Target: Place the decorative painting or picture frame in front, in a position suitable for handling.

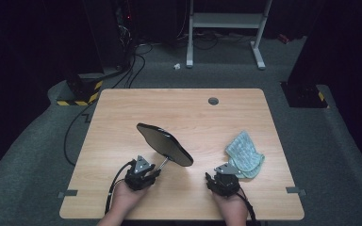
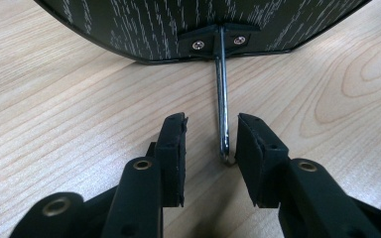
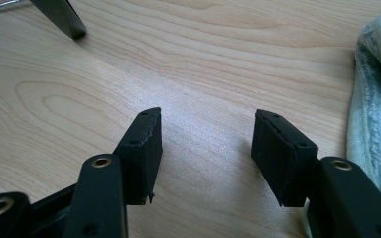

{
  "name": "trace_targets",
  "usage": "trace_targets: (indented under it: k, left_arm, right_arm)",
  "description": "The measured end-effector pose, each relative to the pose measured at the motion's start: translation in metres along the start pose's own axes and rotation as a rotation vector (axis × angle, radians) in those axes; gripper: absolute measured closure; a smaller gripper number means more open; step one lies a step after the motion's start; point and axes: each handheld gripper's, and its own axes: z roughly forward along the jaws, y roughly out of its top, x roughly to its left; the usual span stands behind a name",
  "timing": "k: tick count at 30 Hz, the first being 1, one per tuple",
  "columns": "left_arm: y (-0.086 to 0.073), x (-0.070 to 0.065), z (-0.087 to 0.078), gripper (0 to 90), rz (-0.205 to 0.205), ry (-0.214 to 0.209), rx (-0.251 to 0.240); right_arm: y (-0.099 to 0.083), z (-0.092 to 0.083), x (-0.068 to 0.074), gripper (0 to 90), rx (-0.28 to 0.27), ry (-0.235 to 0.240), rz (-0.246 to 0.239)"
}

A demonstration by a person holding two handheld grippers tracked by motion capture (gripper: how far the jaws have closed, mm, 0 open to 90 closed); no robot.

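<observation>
High view shows a wooden desk (image 1: 179, 108) with a black oval mirror (image 1: 165, 144) tilted up near its middle, a thin metal rod (image 1: 165, 162) running from the mirror's lower edge toward the person. No box, bowl or other container sits on the desk. A pale green cloth (image 1: 245, 154) lies crumpled well to the right of the mirror, and a small round grommet hole (image 1: 213, 100) sits beyond the mirror near the far edge. Grey carpet (image 1: 311, 155) surrounds the desk; past it stand a white metal frame (image 1: 226, 28) and a tangle of cables (image 1: 132, 61), with the rest of the room dark.

The left claw (image 1: 152, 173) rests low on the desk just in front of the mirror, held from below by a hand (image 1: 125, 200), pointing at the rod. In the left gripper view the rod's hooked end (image 2: 224, 148) lies between the two pads (image 2: 171, 148); the jaws stand apart, and the rod seems to have a gap on both sides, though on the right side it is hard to be sure.

The right claw (image 1: 222, 178) sits well right of the mirror, just beside the cloth's near edge. In the right gripper view its jaws stand released over bare wood, with the cloth (image 3: 377, 99) at the right and the mirror's corner (image 3: 62, 17) at upper left.
</observation>
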Motion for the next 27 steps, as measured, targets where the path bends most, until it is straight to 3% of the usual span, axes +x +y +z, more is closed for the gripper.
trace_targets:
  k: [27]
  left_arm:
    - [-0.0039, 0.0041, -0.0042, 67.5, -0.004, 0.007, -0.006]
  right_arm:
    - [-0.0001, 0.0, -0.0004, 45.9, -0.001, -0.003, 0.001]
